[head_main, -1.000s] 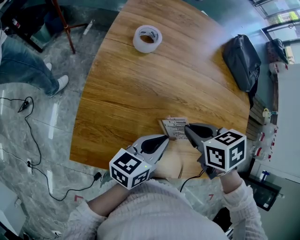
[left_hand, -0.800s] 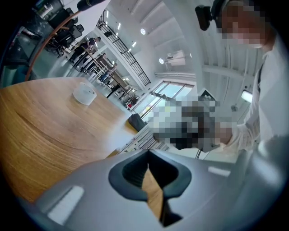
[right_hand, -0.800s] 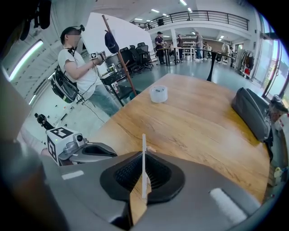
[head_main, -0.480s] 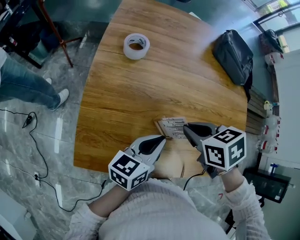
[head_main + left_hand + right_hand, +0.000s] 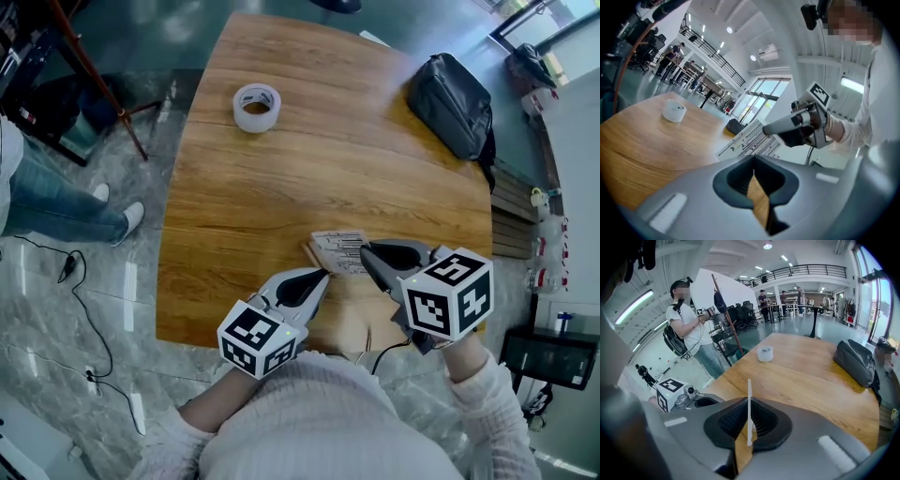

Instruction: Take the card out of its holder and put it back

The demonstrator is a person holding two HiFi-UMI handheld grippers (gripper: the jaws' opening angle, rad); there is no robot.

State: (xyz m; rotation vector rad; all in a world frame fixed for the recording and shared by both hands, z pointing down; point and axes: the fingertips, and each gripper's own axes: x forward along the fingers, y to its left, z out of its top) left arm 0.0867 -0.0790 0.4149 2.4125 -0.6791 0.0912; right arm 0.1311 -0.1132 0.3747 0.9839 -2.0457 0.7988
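left tongs (image 5: pixel 752 160) closed on holder (image 5: pixel 313 251) corner | right tongs (image 5: pixel 749 427) pinching card (image 5: pixel 749 399) edge-on

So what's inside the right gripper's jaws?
A thin white card, edge-on, pinched in the right gripper. The pads hide its faces, so whether a holder surrounds it can't be seen.

Warm wood, grey tools and black-on-white print on my feed.

The table (image 5: pixel 281 187) is honey-brown with darker grain streaks. On its far left the tape roll (image 5: pixel 256 106) is milky white, and on its far right the bag (image 5: pixel 450 103) is charcoal black. Near me the card (image 5: pixel 339 251) is white with rows of black bars. I see the left gripper (image 5: pixel 322 275) and right gripper (image 5: pixel 366 251) in pale grey, black inside, with black square markers on white. The floor (image 5: pixel 75 309) is grey-green marble.
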